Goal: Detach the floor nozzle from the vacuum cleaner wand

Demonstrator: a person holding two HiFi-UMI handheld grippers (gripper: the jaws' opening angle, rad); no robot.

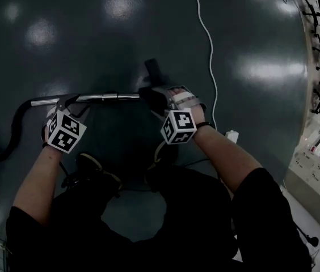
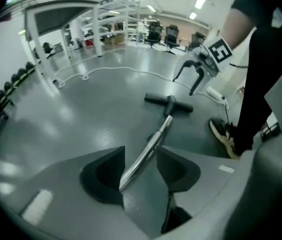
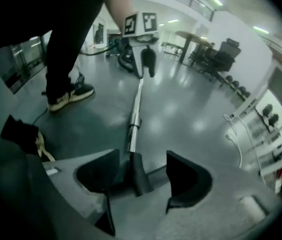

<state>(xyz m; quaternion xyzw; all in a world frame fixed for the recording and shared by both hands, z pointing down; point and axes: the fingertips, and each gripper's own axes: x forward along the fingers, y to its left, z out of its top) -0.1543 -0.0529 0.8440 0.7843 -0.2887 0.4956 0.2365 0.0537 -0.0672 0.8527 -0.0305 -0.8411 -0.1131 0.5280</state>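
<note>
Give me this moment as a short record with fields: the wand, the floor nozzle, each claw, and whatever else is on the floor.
wand: chrome wand lying on the dark floor; black hose curves off its left end in the head view
nozzle: black T-shaped floor nozzle, apparently still joined to the wand
left: left claw open, above the wand, which shows between its jaws, ungripped
right: right claw open, the nozzle's black neck between its jaws, ungripped
other: white cable across the floor
</note>
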